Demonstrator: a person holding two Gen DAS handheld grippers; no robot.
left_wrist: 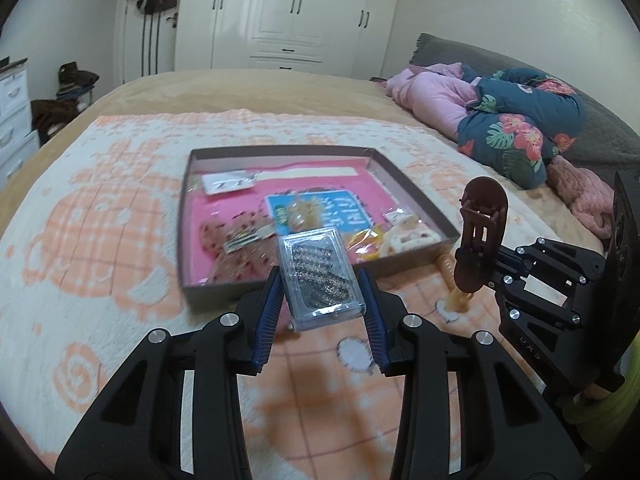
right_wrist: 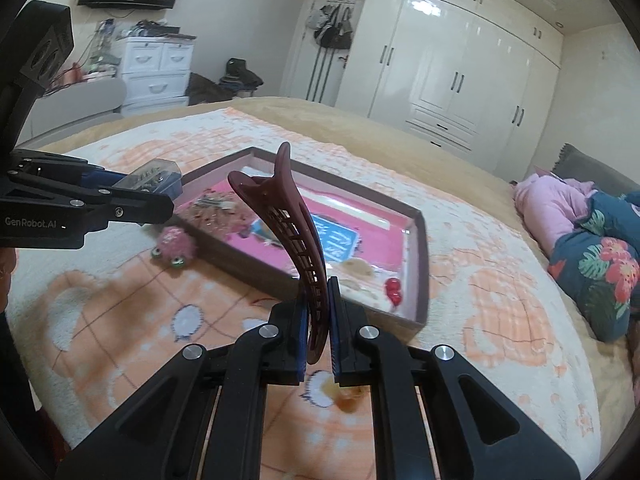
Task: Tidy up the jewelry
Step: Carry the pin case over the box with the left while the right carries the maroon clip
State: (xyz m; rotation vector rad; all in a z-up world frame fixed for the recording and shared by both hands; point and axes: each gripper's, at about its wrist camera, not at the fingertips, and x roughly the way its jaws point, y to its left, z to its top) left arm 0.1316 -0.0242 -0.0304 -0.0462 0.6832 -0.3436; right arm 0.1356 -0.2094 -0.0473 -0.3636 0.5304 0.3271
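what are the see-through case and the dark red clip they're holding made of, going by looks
The small clear rectangular case in the left gripper looks like hard glossy plastic: transparent walls, bright edge glints. The long curved dark red hair clip in the right gripper looks like moulded matte plastic, with a slotted grid; rigid, though that's a guess.

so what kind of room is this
Most likely a home bedroom: the work happens on a bed with a blanket, a tall white wardrobe lines the wall, and bags hang on the door.
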